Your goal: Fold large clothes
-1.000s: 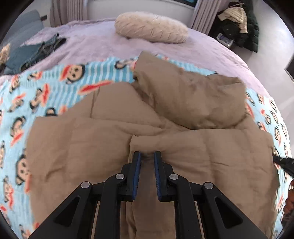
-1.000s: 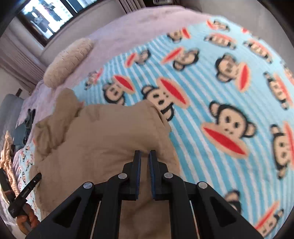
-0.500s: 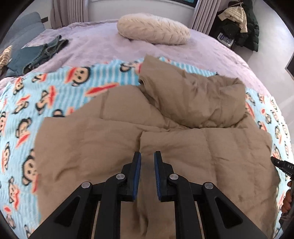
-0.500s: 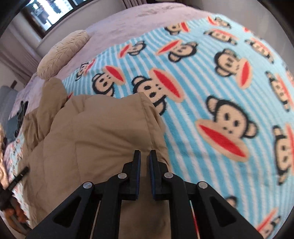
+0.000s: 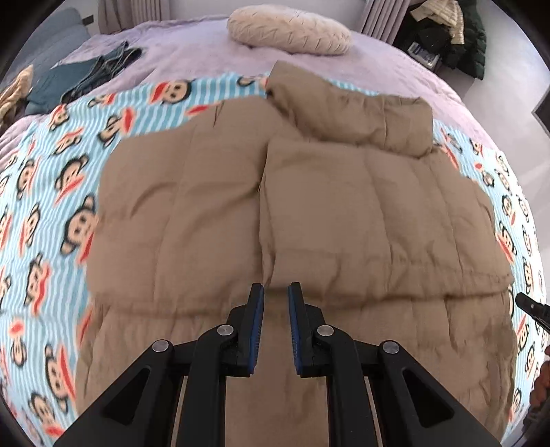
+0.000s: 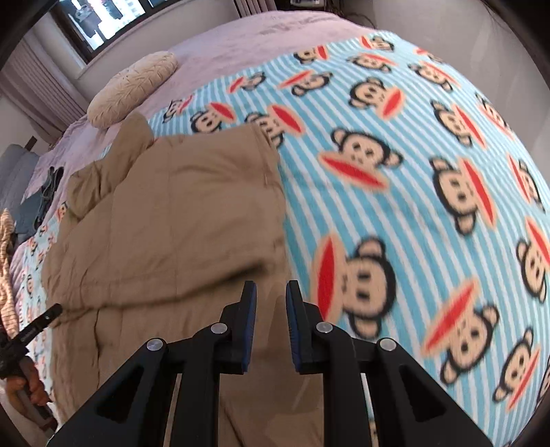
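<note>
A tan quilted puffer jacket (image 5: 309, 213) lies spread flat on the blue striped monkey-print blanket (image 5: 51, 192), front up, its hood bunched at the far end. It also shows in the right wrist view (image 6: 165, 223). My left gripper (image 5: 276, 292) hovers above the jacket's near hem at the centre seam, jaws slightly apart and empty. My right gripper (image 6: 271, 290) hovers over the jacket's right edge near the hem, jaws slightly apart and empty. The right gripper's tip (image 5: 531, 306) shows at the left view's right edge; the left gripper (image 6: 31, 330) shows at the right view's left edge.
A cream knitted pillow (image 5: 292, 29) lies at the bed's far end on a lilac cover (image 5: 192, 51). Folded jeans and dark clothes (image 5: 79, 75) sit at the far left. Dark coats (image 5: 457, 34) pile beyond the bed's far right. The blanket (image 6: 412, 172) stretches right of the jacket.
Both grippers have let go of the jacket and opened slightly. The jacket has dropped flat onto the blanket, and both grippers have drawn back toward its hem.
</note>
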A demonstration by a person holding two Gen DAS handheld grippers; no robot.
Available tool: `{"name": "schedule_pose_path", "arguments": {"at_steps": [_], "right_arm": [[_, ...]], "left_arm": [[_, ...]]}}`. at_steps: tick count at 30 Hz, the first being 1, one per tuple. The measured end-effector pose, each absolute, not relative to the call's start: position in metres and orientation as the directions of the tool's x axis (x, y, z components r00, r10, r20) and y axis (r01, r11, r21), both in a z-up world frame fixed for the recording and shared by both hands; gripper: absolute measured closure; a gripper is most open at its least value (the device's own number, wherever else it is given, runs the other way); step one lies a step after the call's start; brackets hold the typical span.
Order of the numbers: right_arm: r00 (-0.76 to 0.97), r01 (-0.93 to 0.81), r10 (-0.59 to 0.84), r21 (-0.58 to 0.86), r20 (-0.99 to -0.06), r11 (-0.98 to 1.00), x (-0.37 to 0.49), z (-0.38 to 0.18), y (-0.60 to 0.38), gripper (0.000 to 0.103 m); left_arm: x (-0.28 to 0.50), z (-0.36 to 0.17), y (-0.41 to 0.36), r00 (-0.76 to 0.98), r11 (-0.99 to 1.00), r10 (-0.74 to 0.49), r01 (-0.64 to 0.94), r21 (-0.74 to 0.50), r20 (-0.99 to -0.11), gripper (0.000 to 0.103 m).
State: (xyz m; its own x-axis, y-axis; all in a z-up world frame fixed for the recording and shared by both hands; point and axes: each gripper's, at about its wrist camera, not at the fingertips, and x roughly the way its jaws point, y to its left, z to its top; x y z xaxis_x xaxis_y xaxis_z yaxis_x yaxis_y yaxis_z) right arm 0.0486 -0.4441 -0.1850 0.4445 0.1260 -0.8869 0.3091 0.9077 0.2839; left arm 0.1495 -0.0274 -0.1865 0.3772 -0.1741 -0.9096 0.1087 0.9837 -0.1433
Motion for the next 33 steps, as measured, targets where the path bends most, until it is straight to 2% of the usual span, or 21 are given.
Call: {"name": "schedule_pose_path", "arguments": {"at_steps": [4, 6, 7, 8, 9, 10, 20, 22, 23, 24, 25, 26, 27, 32, 33], "right_arm": [[0.422, 0.314, 0.162, 0.312, -0.892, 0.897, 0.032, -0.184, -0.444, 0.065], [0.411, 0.306, 0.183, 0.325, -0.893, 0.895, 0.025, -0.182, -0.444, 0.065], [0.408, 0.302, 0.190, 0.329, -0.893, 0.895, 0.022, -0.181, -0.443, 0.064], [0.402, 0.296, 0.201, 0.335, -0.893, 0.895, 0.019, -0.180, -0.442, 0.064], [0.396, 0.289, 0.211, 0.339, -0.894, 0.895, 0.017, -0.179, -0.441, 0.061], [0.390, 0.279, 0.224, 0.346, -0.893, 0.896, 0.014, -0.177, -0.440, 0.058], [0.345, 0.199, 0.292, 0.374, -0.892, 0.906, -0.014, -0.164, -0.435, 0.040], [0.343, 0.197, 0.300, 0.380, -0.890, 0.904, -0.019, -0.161, -0.434, 0.031], [0.341, 0.197, 0.310, 0.389, -0.888, 0.900, -0.022, -0.160, -0.434, 0.031], [0.337, 0.197, 0.318, 0.396, -0.886, 0.897, -0.025, -0.159, -0.433, 0.031], [0.333, 0.196, 0.323, 0.400, -0.886, 0.895, -0.027, -0.159, -0.432, 0.030], [0.326, 0.194, 0.335, 0.410, -0.884, 0.891, -0.031, -0.159, -0.430, 0.029], [0.324, 0.192, 0.350, 0.424, -0.879, 0.885, -0.034, -0.159, -0.428, 0.018], [0.320, 0.219, 0.418, 0.495, -0.850, 0.841, -0.054, -0.162, -0.417, 0.016], [0.318, 0.234, 0.421, 0.500, -0.850, 0.834, -0.059, -0.164, -0.413, 0.008]], "left_arm": [[0.129, -0.178, -0.027, 0.368, 0.990, -0.136, 0.083, -0.113, -0.920, 0.087], [0.118, -0.172, -0.027, 0.365, 0.991, -0.130, 0.064, -0.114, -0.922, 0.087], [0.112, -0.169, -0.027, 0.366, 0.992, -0.125, 0.054, -0.113, -0.922, 0.077], [0.106, -0.165, -0.027, 0.369, 0.993, -0.119, 0.040, -0.112, -0.922, 0.042], [0.100, -0.161, -0.027, 0.379, 0.993, -0.113, 0.024, -0.112, -0.919, 0.025], [0.092, -0.154, -0.026, 0.408, 0.993, -0.106, 0.001, -0.116, -0.907, 0.015], [0.036, -0.129, -0.038, 0.388, 0.994, -0.077, -0.046, -0.103, -0.919, 0.013], [0.028, -0.128, -0.037, 0.377, 0.994, -0.069, -0.055, -0.097, -0.924, 0.013], [0.022, -0.126, -0.037, 0.372, 0.994, -0.063, -0.057, -0.091, -0.926, 0.013], [0.018, -0.124, -0.036, 0.369, 0.995, -0.058, -0.056, -0.084, -0.928, 0.010], [0.013, -0.123, -0.036, 0.365, 0.996, -0.050, -0.054, -0.075, -0.930, 0.000], [0.008, -0.120, -0.034, 0.372, 0.996, -0.041, -0.053, -0.065, -0.927, 0.000], [0.006, -0.118, -0.033, 0.371, 0.997, -0.040, -0.047, -0.062, -0.928, 0.000], [-0.010, -0.122, -0.025, 0.348, 0.998, -0.046, -0.022, -0.057, -0.936, 0.000], [-0.011, -0.124, -0.022, 0.340, 0.998, -0.049, -0.019, -0.059, -0.939, 0.000]]}}
